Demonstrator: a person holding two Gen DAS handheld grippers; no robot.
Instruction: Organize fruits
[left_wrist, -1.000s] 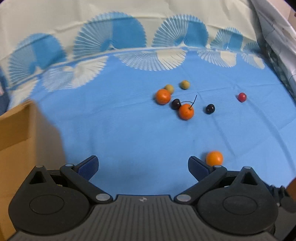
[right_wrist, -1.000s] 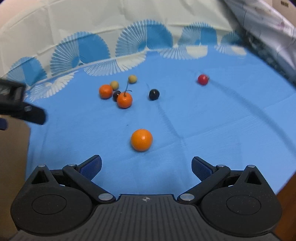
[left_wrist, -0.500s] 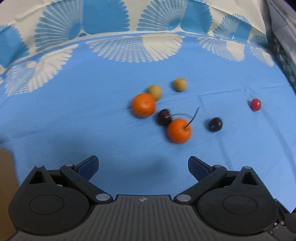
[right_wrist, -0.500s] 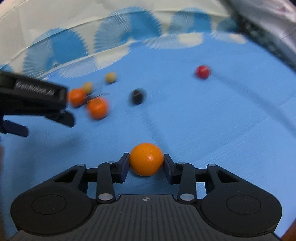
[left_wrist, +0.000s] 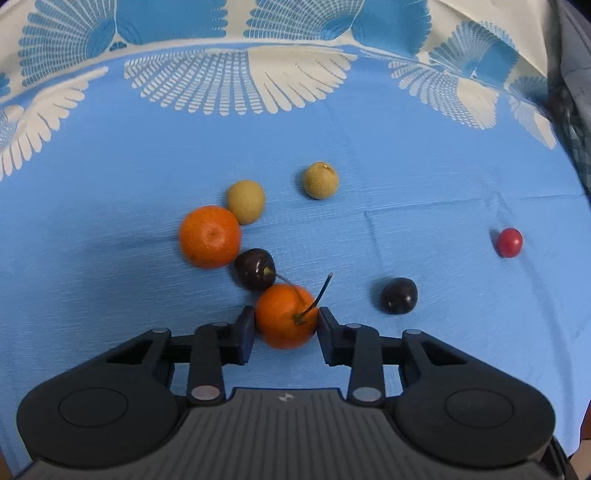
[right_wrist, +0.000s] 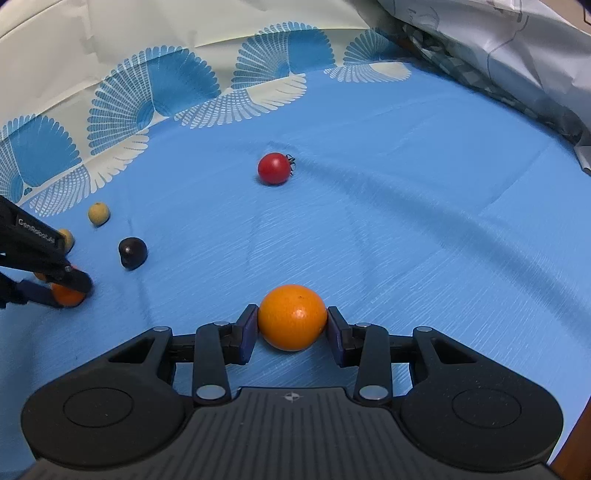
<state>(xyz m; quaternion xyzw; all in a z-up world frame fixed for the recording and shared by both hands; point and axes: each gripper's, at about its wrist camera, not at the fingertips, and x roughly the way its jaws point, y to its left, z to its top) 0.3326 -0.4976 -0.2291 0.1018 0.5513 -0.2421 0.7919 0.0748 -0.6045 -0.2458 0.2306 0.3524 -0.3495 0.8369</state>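
My left gripper (left_wrist: 286, 325) is closing its jaws, and both pads touch a small orange (left_wrist: 280, 317) lying on the blue cloth. A dark cherry (left_wrist: 255, 268) rests against that orange, its stem arching over it. Behind them lie a second orange (left_wrist: 209, 236) and two yellow-brown round fruits (left_wrist: 246, 201) (left_wrist: 321, 180). Another dark cherry (left_wrist: 399, 296) and a red cherry tomato (left_wrist: 509, 242) lie off to the right. My right gripper (right_wrist: 291, 328) is shut on a lighter orange (right_wrist: 291, 317), also on the cloth. The cherry tomato (right_wrist: 274, 168) lies beyond it.
In the right wrist view my left gripper (right_wrist: 66, 291) comes in from the left edge. The blue cloth (right_wrist: 406, 229) has a fan-patterned border at the back. Crumpled white sheeting (right_wrist: 517, 55) rises along the right side. A brown edge (right_wrist: 576, 454) shows at bottom right.
Both grippers came down toward the fruit. The right one shut on the lone orange half a second ago. The left one went from wide open to gripping the orange beside the cherry.
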